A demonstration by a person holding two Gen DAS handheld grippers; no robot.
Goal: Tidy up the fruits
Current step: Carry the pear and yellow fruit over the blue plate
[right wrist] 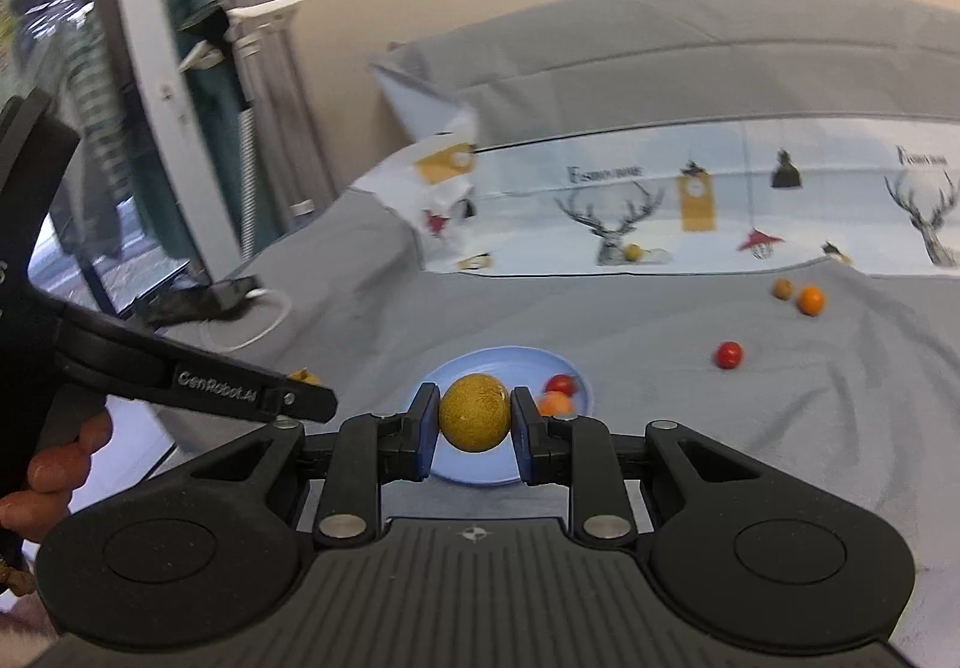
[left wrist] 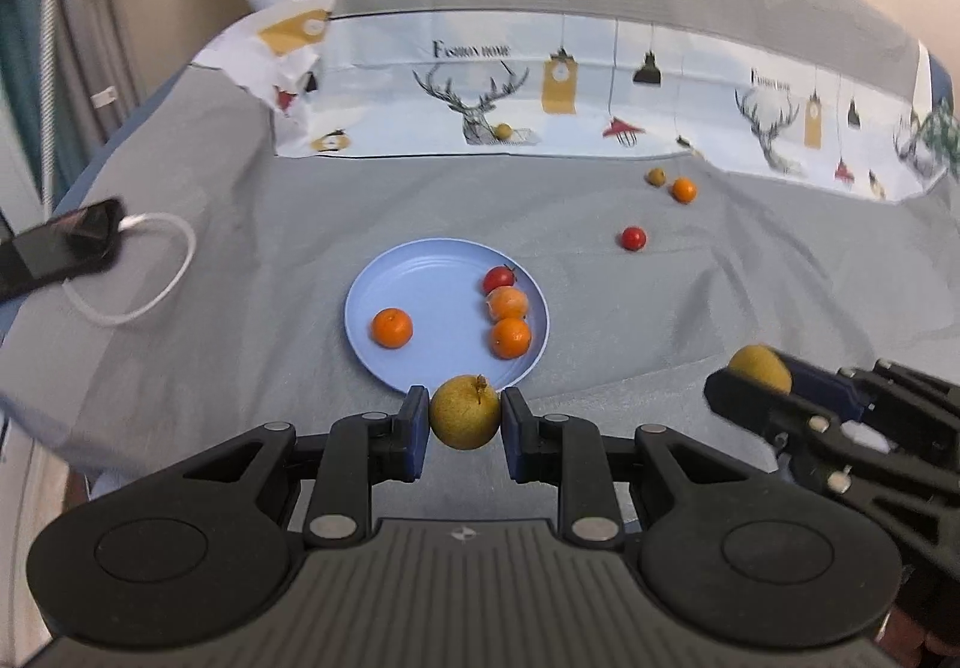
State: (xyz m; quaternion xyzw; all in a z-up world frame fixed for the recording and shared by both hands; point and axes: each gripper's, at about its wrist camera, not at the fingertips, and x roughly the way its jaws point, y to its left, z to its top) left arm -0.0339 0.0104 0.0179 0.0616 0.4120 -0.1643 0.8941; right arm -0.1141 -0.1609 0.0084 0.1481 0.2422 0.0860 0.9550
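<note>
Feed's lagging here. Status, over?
Left claw shut on a yellow-green fruit; right claw likewise. Blue plate holds four fruits. Nothing in the way.

phone (left wrist: 57, 248) with white cable (left wrist: 159, 272) on grey bedsheet (left wrist: 252, 224).

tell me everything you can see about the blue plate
The blue plate is round and pale blue, smooth like plastic, with a shallow raised rim and faint rings in its floor. It lies flat on the grey sheet. On it sit three orange fruits and one small red fruit, the red and two oranges clustered at its right side. The left wrist view shows no claw touching it.
</note>
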